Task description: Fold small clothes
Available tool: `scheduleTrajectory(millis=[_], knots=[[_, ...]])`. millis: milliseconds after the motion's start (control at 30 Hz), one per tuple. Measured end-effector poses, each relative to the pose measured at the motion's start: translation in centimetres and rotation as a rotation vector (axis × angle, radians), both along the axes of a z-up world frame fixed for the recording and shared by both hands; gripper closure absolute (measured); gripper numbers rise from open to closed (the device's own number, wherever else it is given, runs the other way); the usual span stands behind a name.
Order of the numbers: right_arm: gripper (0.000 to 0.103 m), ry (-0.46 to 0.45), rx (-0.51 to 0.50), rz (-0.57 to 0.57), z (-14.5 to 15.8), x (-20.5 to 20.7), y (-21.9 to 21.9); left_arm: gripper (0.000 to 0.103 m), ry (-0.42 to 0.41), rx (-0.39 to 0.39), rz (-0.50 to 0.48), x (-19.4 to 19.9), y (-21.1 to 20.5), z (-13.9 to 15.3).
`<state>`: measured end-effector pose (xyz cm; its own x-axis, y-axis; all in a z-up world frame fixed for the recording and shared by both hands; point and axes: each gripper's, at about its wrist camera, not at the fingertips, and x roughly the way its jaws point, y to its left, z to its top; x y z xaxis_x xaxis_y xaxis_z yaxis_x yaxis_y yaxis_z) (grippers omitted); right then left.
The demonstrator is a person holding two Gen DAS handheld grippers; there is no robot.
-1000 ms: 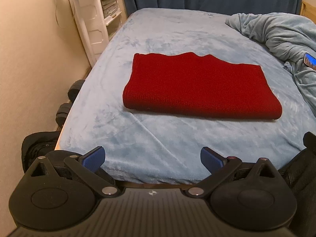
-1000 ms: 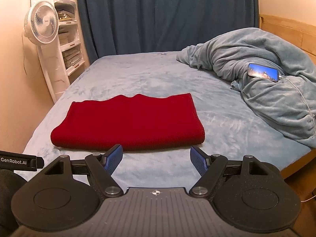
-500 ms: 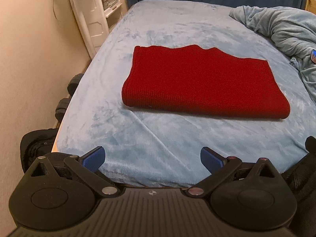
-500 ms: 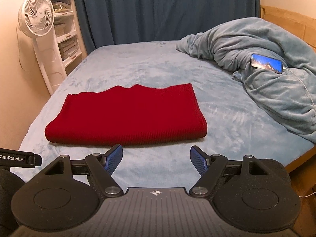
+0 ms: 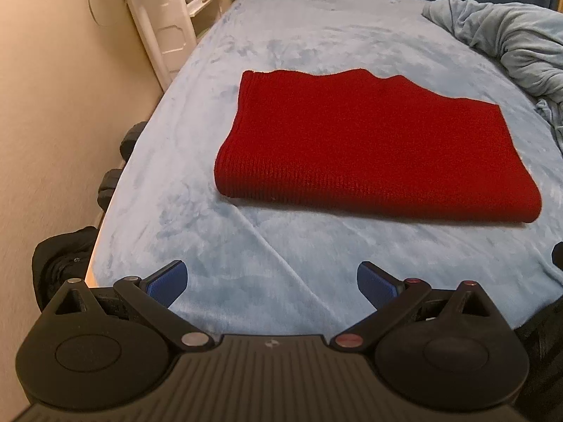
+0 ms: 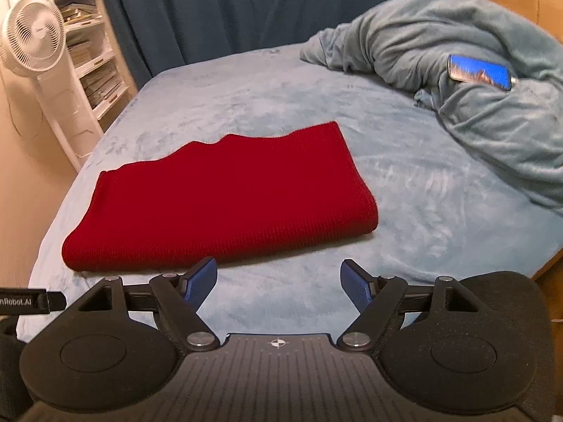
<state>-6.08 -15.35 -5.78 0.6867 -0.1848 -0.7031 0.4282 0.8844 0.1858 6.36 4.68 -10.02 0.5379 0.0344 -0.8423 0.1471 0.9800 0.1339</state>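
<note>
A red knitted garment (image 5: 366, 140) lies folded into a flat rectangle on the light blue bed (image 5: 299, 42), its thick fold edge toward me. In the right wrist view the same red garment (image 6: 225, 197) sits left of centre on the bed (image 6: 415, 211). My left gripper (image 5: 272, 283) hovers over the bed's near edge, short of the garment, open with nothing between its blue pads. My right gripper (image 6: 278, 283) is just short of the garment's near edge; its jaws are opening, with nothing between them.
A rumpled blue-grey blanket (image 6: 475, 70) is heaped at the right of the bed, with a lit phone (image 6: 480, 72) lying on it. A white fan (image 6: 31, 35) and a white shelf unit (image 6: 95, 70) stand at the left, dark curtains (image 6: 246, 7) behind. Dumbbells (image 5: 112, 183) lie on the floor by the bed.
Both grippers have moved forward and down toward the bed, so the red garment looks larger and nearer. The right gripper's view has rolled a little. The garment has not moved.
</note>
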Motion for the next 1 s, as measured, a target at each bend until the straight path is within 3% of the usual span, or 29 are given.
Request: scheduleTrajectory(millis=[133, 300, 567, 600, 633, 667, 700, 833, 1000], knots=[[0.02, -0.022, 0.2, -0.065, -2.0, 2.0, -3.5, 0.0, 0.014, -0.001, 0.023, 2.1, 0.2, -1.1], [0.019, -0.058, 0.506, -0.252, -6.7, 5.2, -10.1, 0.0, -0.01, -0.008, 0.1, 6.4, 2.5, -2.8], [0.017, -0.087, 0.777, -0.603, -14.9, 8.7, -17.2, 0.0, 0.008, -0.063, 0.285, 13.5, 8.4, -6.5], [0.028, -0.095, 0.823, -0.627, -16.1, 8.9, -17.7, 0.0, 0.019, -0.07, 0.29, 14.3, 9.0, -7.2], [0.063, -0.122, 0.86, -0.626, -17.2, 9.0, -17.9, 0.0, 0.032, -0.07, 0.286, 14.7, 9.2, -7.7], [0.077, -0.127, 0.855, -0.613, -17.6, 9.1, -18.0, 0.0, 0.052, -0.062, 0.286, 15.3, 9.4, -8.5], [0.084, -0.142, 0.847, -0.58, -17.5, 9.3, -17.8, 0.0, 0.063, -0.061, 0.292, 15.5, 9.6, -8.9], [0.086, -0.161, 0.756, -0.53, -14.8, 9.4, -17.0, 0.0, 0.051, -0.146, 0.334, 15.2, 10.8, -9.2], [0.086, -0.002, 0.659, -0.541, -15.1, 11.6, -17.3, 0.0, 0.024, -0.258, 0.399, 13.9, 12.5, -9.4]])
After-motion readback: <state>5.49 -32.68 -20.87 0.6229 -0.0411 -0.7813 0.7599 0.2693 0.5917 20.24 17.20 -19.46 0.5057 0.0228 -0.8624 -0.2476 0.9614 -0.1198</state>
